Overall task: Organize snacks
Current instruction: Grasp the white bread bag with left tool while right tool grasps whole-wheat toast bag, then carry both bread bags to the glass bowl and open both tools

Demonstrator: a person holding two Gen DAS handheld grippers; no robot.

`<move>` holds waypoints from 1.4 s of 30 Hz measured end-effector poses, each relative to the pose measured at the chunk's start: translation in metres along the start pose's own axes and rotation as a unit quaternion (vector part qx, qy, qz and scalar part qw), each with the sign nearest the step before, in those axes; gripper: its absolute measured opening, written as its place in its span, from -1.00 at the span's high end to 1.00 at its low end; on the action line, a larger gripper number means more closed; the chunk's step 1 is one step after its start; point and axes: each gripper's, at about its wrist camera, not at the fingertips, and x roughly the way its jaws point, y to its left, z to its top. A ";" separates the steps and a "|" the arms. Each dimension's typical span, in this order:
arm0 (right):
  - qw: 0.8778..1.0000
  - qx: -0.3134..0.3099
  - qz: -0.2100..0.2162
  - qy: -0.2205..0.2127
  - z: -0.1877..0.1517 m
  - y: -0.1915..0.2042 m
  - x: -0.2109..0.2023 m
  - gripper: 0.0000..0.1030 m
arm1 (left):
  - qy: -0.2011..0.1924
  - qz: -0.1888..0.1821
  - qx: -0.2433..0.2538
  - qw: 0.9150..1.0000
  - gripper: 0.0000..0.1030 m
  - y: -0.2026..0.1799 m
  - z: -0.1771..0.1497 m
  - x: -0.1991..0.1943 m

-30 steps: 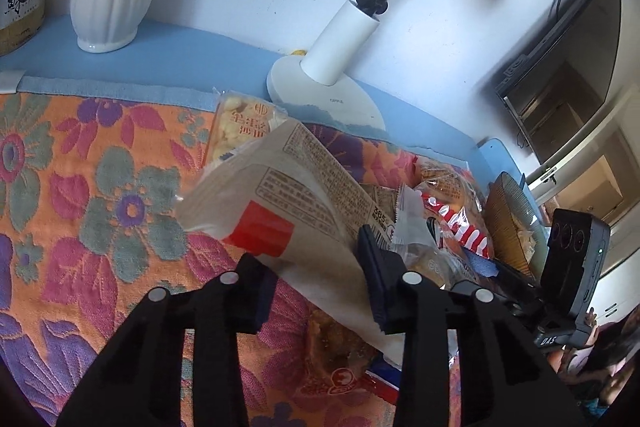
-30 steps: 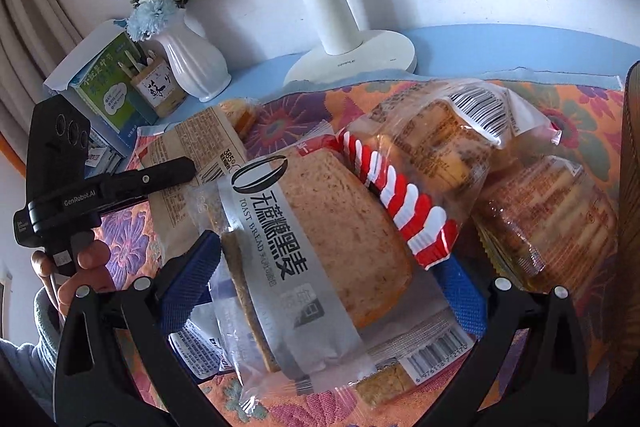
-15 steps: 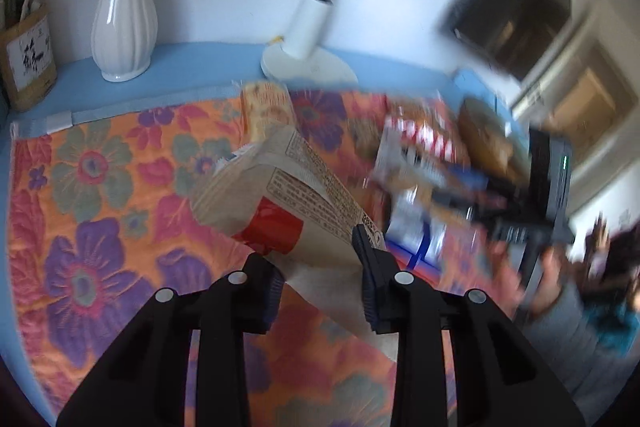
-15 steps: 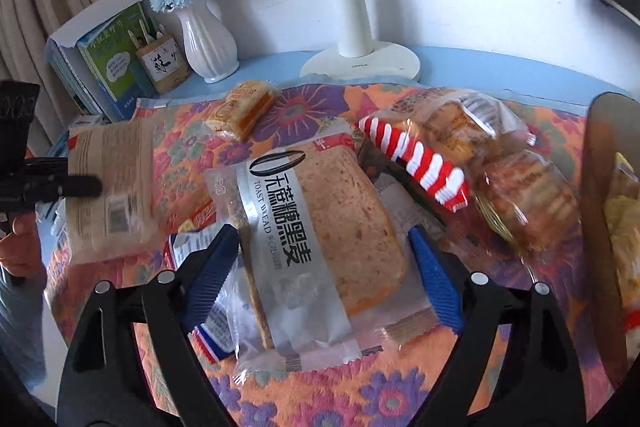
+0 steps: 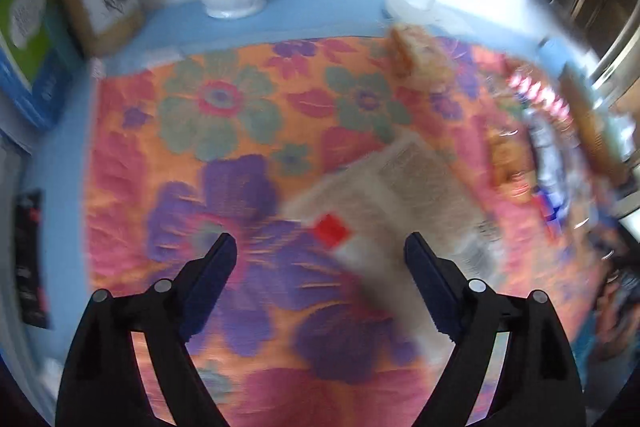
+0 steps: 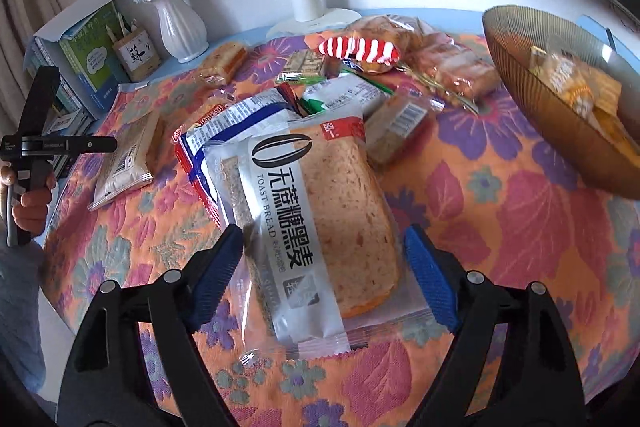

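A flowered cloth (image 6: 500, 227) bears a pile of snack packets. My right gripper (image 6: 324, 231) is shut on a toast bread packet (image 6: 332, 195), its blue pads against the packet's two sides. My left gripper (image 5: 320, 241) has its jaws opening. Ahead of it a beige packet with a red patch (image 5: 412, 187) lies blurred on the cloth, its near end between the fingers with no pad pressing on it. The right wrist view shows this beige packet (image 6: 128, 155) flat at the left, with the left gripper (image 6: 106, 145) just above it in a person's hand.
A brown ribbed bowl (image 6: 540, 115) holding some snacks stands at the right. Behind the toast lie a red-and-white striped bag (image 6: 360, 49), a green-and-white packet (image 6: 340, 95) and a blue-and-red one (image 6: 224, 123). A white vase (image 6: 180, 27), lamp base (image 6: 316, 19) and books (image 6: 80, 47) line the back.
My left jaws opened and let go of the beige packet, now lying at the cloth's left. The right gripper closed on the toast packet and drew it back from the pile.
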 end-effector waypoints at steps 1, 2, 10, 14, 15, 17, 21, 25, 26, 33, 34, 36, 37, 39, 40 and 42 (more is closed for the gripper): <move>1.000 0.006 0.003 0.001 -0.001 -0.001 0.000 -0.64 | -0.004 -0.033 0.005 0.999 -0.68 -0.009 0.001 0.001; 1.000 0.015 0.009 0.005 -0.003 -0.003 0.001 -0.66 | -0.007 -0.052 0.007 0.999 -0.70 -0.018 -0.001 0.004; 0.998 0.043 0.038 0.014 -0.016 -0.004 -0.018 -0.94 | -0.024 0.009 0.061 0.998 -0.90 -0.078 0.013 0.035; 0.999 0.038 0.028 0.015 -0.022 -0.004 -0.018 -0.94 | -0.053 0.073 0.109 0.990 -0.91 -0.097 -0.003 0.048; 0.999 0.038 0.021 0.018 -0.024 -0.005 -0.017 -0.94 | -0.059 0.077 0.110 0.989 -0.91 -0.097 -0.004 0.050; 0.999 0.037 0.019 0.019 -0.026 -0.005 -0.016 -0.94 | -0.063 0.060 0.095 0.992 -0.90 -0.091 -0.003 0.045; 0.999 0.029 0.020 0.014 -0.022 -0.004 -0.015 -0.94 | -0.056 0.054 0.091 0.993 -0.90 -0.090 -0.004 0.049; 0.999 0.037 0.031 0.019 -0.014 -0.004 -0.002 -0.94 | -0.034 0.077 0.080 0.993 -0.90 -0.094 -0.011 0.045; 0.999 0.033 0.018 0.022 -0.013 -0.003 0.003 -0.94 | -0.031 0.086 0.077 0.993 -0.89 -0.095 -0.015 0.043; 0.998 -0.023 -0.048 0.024 -0.013 0.018 0.015 -0.60 | -0.059 0.112 0.076 0.989 -0.44 -0.107 -0.030 0.028; 0.998 -0.029 -0.054 0.020 -0.013 0.020 0.013 -0.58 | -0.065 0.116 0.075 0.988 -0.44 -0.109 -0.032 0.025; 0.997 -0.041 -0.061 0.011 -0.013 0.023 0.006 -0.53 | -0.074 0.115 0.071 0.988 -0.43 -0.111 -0.037 0.017; 0.997 -0.043 -0.064 0.008 -0.013 0.024 0.004 -0.53 | -0.079 0.114 0.068 0.988 -0.43 -0.112 -0.037 0.012; 0.997 -0.041 -0.060 0.000 -0.015 0.023 -0.004 -0.52 | -0.093 0.106 0.060 0.988 -0.43 -0.116 -0.038 0.000; 0.998 -0.040 -0.052 -0.010 -0.014 0.023 -0.012 -0.52 | -0.103 0.095 0.057 0.988 -0.43 -0.119 -0.038 -0.009; 0.998 -0.041 -0.045 -0.030 -0.013 0.022 -0.026 -0.52 | -0.120 0.080 0.056 0.988 -0.43 -0.126 -0.037 -0.023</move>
